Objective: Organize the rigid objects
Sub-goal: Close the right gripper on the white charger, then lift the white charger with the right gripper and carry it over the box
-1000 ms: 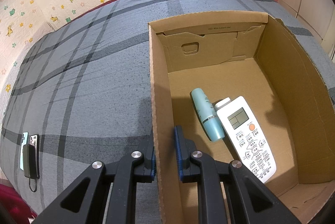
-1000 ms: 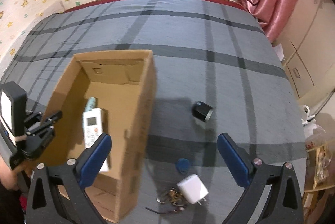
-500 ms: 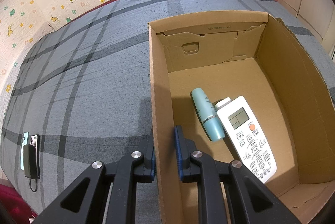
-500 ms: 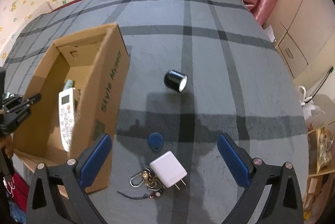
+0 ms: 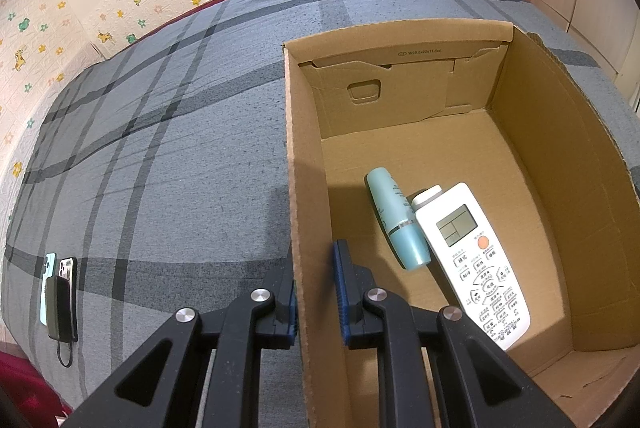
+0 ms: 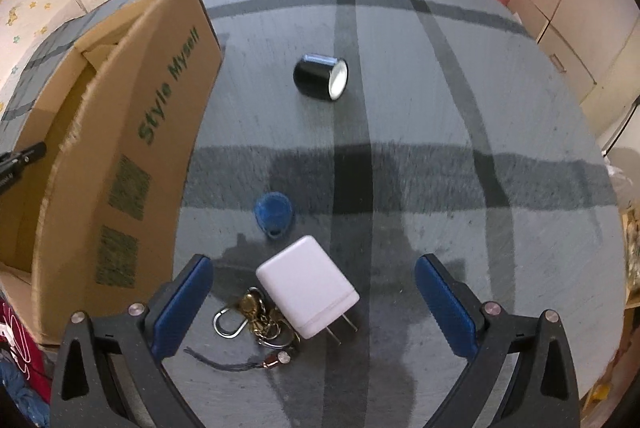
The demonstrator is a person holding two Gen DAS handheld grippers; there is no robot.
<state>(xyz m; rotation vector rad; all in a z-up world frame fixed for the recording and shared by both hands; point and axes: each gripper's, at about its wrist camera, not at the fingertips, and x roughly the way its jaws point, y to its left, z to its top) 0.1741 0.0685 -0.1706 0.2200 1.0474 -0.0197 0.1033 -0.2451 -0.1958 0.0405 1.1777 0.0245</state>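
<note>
The left claw (image 5: 316, 292) is clamped on the near end of the left wall of the cardboard box (image 5: 298, 163), 1 pad outside and 1 inside, steadying it on the bed (image 5: 160, 155). Inside, a teal tube (image 5: 396, 220) and a white remote (image 5: 472, 260) lie side by side on the box floor.

The right claw (image 6: 314, 304) stands wide open, holding nothing, straddling the white charger (image 6: 306, 286) that lies near the foot edge of the bed, just right of the box. The charger rests against a bunch of keys (image 6: 256, 316); a blue tag (image 6: 274, 214) sits just beyond it, and a black cylinder (image 6: 320, 77) lies farther toward the bed's middle.

Likely risks: the pads could catch the key ring with the charger, or press on its prongs and twist it free. The soft bedding may let the charger tip as the pads close.
</note>
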